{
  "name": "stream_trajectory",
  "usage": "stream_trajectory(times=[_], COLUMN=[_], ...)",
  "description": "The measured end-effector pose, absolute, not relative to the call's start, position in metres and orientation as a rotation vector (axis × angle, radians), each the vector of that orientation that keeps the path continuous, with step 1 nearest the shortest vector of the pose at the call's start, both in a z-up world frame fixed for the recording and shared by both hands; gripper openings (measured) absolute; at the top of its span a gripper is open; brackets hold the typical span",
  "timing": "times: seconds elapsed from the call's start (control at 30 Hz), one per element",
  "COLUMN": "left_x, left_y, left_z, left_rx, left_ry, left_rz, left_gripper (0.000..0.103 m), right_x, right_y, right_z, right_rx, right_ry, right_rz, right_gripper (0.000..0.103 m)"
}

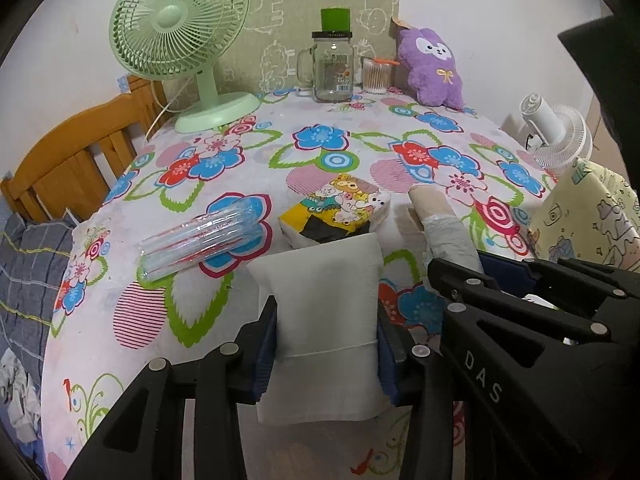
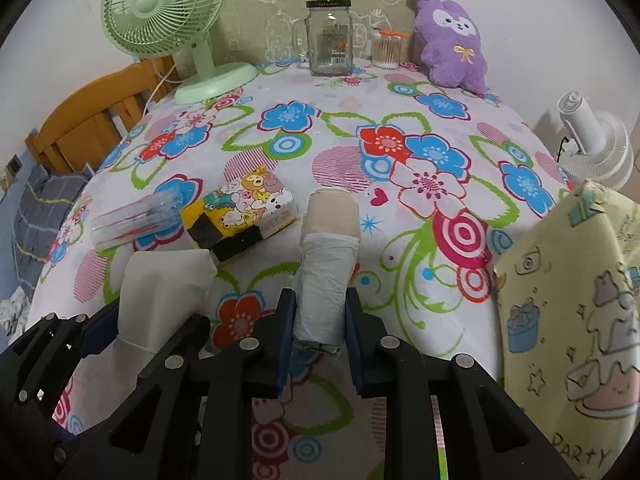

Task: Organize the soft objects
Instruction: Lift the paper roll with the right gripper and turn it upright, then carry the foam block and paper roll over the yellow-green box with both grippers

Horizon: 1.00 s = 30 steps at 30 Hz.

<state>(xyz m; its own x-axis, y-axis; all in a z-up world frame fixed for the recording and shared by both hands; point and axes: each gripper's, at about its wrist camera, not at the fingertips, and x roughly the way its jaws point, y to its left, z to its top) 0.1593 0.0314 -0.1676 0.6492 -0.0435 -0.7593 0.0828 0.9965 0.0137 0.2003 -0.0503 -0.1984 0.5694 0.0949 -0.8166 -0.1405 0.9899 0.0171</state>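
Between my left tongs point(image 1: 326, 344) sits a white padded cushion point(image 1: 320, 300), pinched at both flanks low on the floral desk point(image 1: 340, 152). It looks light and squashy, so I judge a grip across its middle, near the thin band, holds best without crushing. My right tongs point(image 2: 320, 330) are clamped on a roll of thin white plastic bags point(image 2: 326, 272) around a tan core; it seems light, slippery and easily crumpled, so the firm core end would be safer. At twelve o'clock from the cushion lies a cartoon-printed tissue pack point(image 1: 340, 210), with a clear packet of straws point(image 1: 204, 236) at ten o'clock. Far back stands a purple plush toy point(image 1: 434, 68).
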Motion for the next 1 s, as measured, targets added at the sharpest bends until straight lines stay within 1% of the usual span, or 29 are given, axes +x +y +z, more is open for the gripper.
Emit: stream_trajectory(times=[1.0], left_x=[0.110], left_y=[0.003], left_z=[-0.104], left_rx=[0.048], left_ry=[0.717], left_rz=[-0.079], left_gripper=[0.043], right_x=[0.137], right_y=[-0.076], right_z=[-0.120], right_rx=[-0.075], right_ry=[0.798], right_rz=[0.164], right_gripper=[0.026])
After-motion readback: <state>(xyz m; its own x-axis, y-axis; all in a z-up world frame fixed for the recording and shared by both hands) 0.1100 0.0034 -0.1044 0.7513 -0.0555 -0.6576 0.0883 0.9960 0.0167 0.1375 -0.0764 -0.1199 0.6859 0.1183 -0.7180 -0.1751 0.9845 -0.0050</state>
